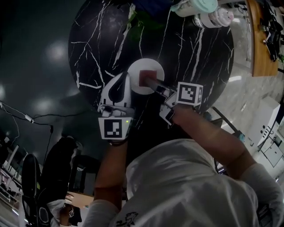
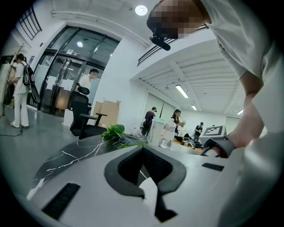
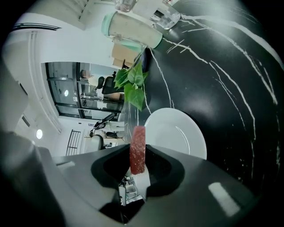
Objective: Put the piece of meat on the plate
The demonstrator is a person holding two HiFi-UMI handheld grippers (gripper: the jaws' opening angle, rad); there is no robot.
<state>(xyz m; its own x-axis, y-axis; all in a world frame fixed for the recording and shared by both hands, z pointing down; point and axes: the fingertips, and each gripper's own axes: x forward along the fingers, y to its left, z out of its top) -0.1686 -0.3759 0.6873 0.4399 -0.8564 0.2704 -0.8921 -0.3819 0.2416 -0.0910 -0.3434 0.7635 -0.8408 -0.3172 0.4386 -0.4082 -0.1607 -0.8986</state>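
Observation:
A red slab of meat [image 3: 138, 142] stands on edge between the jaws of my right gripper [image 3: 138, 153], which is shut on it. In the head view that gripper [image 1: 153, 83] holds the meat [image 1: 146, 76] over the middle of the white plate [image 1: 155, 66] on the round black marble table [image 1: 177, 53]. The plate [image 3: 177, 133] lies just beyond and below the meat. My left gripper [image 1: 127, 77] hovers at the plate's left rim. Its tips [image 2: 142, 148] meet with nothing between them.
A leafy green plant [image 1: 137, 20] [image 3: 133, 84] stands at the table's far side. Beside it are a mint-lidded container [image 1: 195, 6] [image 3: 133, 31] and a clear bottle [image 1: 213, 18]. An office chair [image 2: 84, 115] and several people stand beyond the table.

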